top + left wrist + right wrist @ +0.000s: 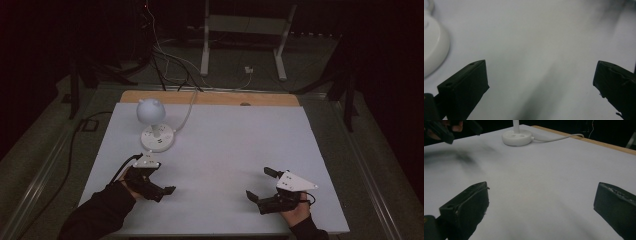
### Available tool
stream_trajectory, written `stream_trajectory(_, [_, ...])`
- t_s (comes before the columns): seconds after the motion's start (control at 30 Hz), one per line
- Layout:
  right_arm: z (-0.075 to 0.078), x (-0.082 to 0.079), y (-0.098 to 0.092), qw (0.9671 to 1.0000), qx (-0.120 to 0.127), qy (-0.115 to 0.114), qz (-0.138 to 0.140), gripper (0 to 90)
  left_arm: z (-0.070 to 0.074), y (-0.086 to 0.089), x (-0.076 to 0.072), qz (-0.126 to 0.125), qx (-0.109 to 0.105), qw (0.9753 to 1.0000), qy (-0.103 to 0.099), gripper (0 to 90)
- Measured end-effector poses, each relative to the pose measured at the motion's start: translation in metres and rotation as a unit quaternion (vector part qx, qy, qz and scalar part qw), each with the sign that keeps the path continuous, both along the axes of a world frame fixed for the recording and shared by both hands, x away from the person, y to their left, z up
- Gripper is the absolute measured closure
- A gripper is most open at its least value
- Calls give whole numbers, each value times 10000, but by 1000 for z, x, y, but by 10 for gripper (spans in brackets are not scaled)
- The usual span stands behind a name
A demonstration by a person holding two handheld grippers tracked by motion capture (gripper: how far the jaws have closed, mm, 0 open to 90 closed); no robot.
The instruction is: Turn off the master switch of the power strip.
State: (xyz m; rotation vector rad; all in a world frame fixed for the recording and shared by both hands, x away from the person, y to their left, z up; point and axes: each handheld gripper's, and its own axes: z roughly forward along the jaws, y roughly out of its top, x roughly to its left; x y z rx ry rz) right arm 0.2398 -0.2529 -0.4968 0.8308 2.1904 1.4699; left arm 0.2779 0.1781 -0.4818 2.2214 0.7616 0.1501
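Note:
A white desk lamp (151,112) with a round base (158,138) stands on the white table sheet (230,145), back left. My left gripper (167,179) lies just in front of the base and points right. Its jaws stand wide open over bare sheet in the left gripper view (541,75), with the lamp base (434,50) at the left edge. My right gripper (260,183) rests near the front right and points left, open with nothing between its jaws (541,197). The right gripper view also takes in the lamp base (517,137) and the left gripper (441,130) farther off.
The lamp's cable (186,116) runs from the base over the table's wooden back edge (210,97). Behind the table stand a white metal frame (245,35) and loose cables on the floor. The surroundings are dark.

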Motion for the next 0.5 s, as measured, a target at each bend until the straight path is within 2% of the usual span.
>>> stream_trajectory(0.1, [-1,0,1,10000,-29,8,6,0,-7,7,-5,-4,46,10000,64,5])
stream_trajectory(0.33, [-1,0,1,10000,-29,13,4,0,-23,21,-17,-65,168,9998,-60,4])
stream_trajectory(0.5, [-1,0,1,10000,-44,32,11,0,-31,30,-23,31,159,9999,-61,4])
